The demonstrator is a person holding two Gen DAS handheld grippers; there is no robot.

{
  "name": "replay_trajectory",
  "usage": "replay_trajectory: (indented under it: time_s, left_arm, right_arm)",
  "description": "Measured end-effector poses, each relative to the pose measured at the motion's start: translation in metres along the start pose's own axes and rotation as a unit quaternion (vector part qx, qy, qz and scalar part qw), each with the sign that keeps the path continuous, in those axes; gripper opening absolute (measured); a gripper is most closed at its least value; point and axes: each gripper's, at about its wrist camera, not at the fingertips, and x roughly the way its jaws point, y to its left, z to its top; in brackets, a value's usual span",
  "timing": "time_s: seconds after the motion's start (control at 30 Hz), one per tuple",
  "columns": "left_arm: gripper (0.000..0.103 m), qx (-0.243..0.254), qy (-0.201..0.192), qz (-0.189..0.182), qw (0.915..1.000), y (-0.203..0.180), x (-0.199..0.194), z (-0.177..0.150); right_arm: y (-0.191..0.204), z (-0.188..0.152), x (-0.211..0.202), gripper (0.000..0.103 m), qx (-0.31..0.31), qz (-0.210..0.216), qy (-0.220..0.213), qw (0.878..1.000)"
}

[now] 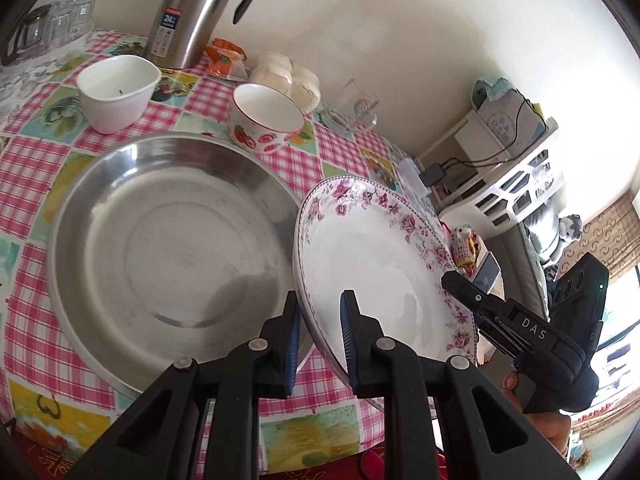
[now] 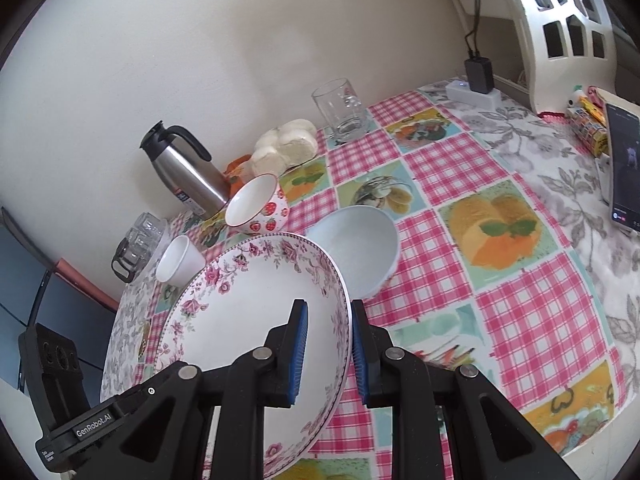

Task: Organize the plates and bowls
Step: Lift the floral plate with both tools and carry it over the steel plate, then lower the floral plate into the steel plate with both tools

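Note:
A white plate with a pink floral rim [image 1: 372, 256] is held tilted above the table by both grippers. My left gripper [image 1: 320, 344] is shut on its near-left rim. My right gripper [image 2: 328, 356] is shut on its right rim; the plate also shows in the right wrist view [image 2: 248, 308]. A large steel basin [image 1: 172, 240] sits left of the plate. Behind it stand a plain white bowl [image 1: 116, 92] and a strawberry-patterned bowl [image 1: 264, 120]. A pale blue bowl [image 2: 360, 248] lies just beyond the plate in the right wrist view.
A steel thermos jug [image 1: 192, 12], steamed buns [image 1: 288, 76], a glass mug [image 2: 340, 112] and several glasses [image 1: 52, 28] stand along the wall. A power strip [image 2: 476, 92] and phone [image 2: 624, 168] lie at the table's right. The checked tablecloth [image 2: 500, 280] covers the table.

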Motion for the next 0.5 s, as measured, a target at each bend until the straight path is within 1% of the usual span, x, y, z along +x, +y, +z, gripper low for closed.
replay_trajectory:
  time_s: [0.13,0.33,0.5]
  left_arm:
    - [0.019,-0.002,-0.014,0.008,0.9999,0.014,-0.013,0.005]
    - [0.019,-0.026,-0.035,0.007,0.999,0.038,-0.031,0.017]
    - [0.019,-0.045,-0.05,0.015,0.9976,0.058,-0.047,0.025]
  right_arm:
    - [0.022,-0.002,0.006,0.022,-0.014,0.007,0.002,1.0]
    - [0.053,-0.004,0.017,0.022,-0.031,0.018,0.005,0.999]
    - [0.077,-0.006,0.028,0.022,-0.047,0.027,0.009,0.998]
